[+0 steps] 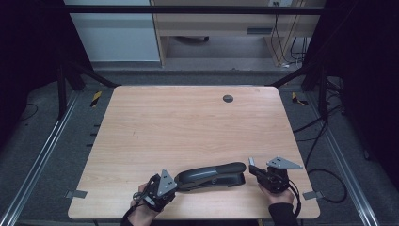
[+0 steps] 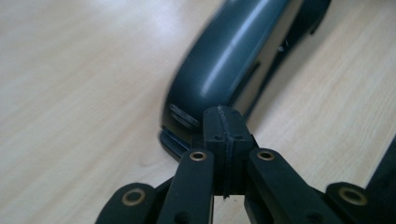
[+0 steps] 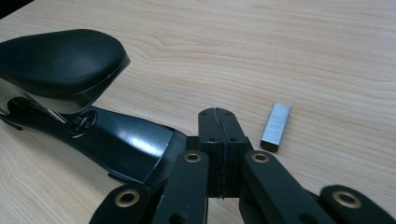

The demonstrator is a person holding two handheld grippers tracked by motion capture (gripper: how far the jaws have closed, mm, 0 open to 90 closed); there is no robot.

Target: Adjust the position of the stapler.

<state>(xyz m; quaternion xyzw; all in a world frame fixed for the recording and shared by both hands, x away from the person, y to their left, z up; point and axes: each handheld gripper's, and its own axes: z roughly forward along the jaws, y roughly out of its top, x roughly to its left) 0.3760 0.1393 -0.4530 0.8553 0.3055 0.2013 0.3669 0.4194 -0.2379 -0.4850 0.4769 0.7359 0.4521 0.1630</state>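
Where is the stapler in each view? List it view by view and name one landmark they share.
High view: the stapler lies near the table's near edge, between the left gripper and the right gripper.
Left gripper view: the stapler runs from centre to top right, just beyond the shut jaws.
Right gripper view: the stapler is on the left, its base reaching the shut jaws.
Shared landmark: the light wood table.

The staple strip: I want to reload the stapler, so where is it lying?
The staple strip lies flat on the table, in the right gripper view just right of the shut right gripper, apart from the stapler.
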